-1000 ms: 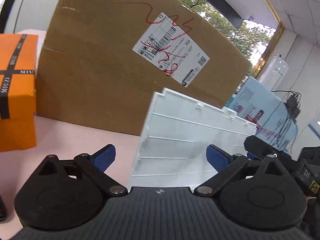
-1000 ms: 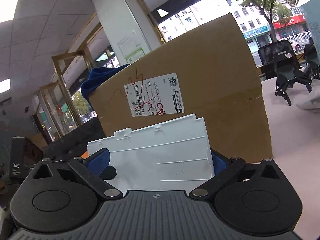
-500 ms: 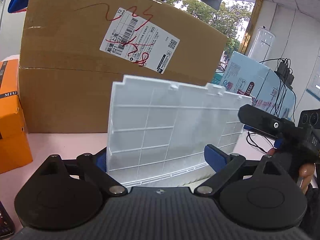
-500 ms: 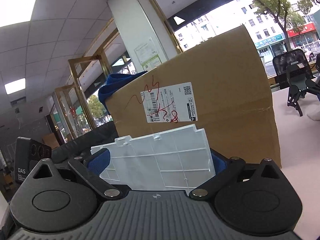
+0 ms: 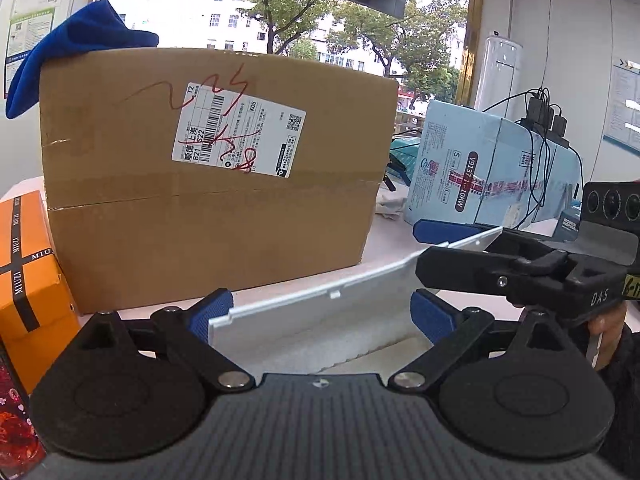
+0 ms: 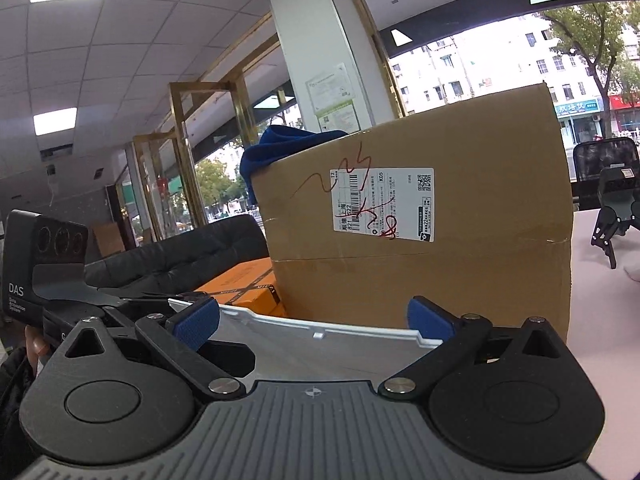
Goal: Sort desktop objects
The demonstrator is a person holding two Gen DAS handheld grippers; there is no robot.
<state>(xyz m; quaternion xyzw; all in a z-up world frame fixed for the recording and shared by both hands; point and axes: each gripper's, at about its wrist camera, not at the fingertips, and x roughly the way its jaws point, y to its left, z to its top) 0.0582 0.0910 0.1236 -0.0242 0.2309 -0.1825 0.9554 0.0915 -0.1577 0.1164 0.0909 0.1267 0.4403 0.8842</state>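
Note:
A white ribbed plastic tray (image 5: 340, 304) hangs nearly flat above the table, held at both ends. Its left end lies between the blue pads of my left gripper (image 5: 320, 314), touching both, so that gripper is shut on it. From the right, my right gripper (image 5: 440, 248) clamps the tray's far corner between its upper and lower finger. In the right wrist view the tray (image 6: 320, 344) spans the gap of the right gripper (image 6: 312, 318). The left gripper's black body shows at the left there.
A big cardboard box (image 5: 200, 220) with a shipping label stands close ahead, a blue cloth (image 5: 72, 44) on top. An orange box (image 5: 28, 272) sits to its left, and a light blue carton (image 5: 480, 168) with cables to its right. Pale tabletop (image 6: 600, 300) stretches right.
The tray has tipped from upright to almost flat and dropped lower. My left gripper, empty a second ago, now has the tray between its pads. Both cameras now face the box squarely.

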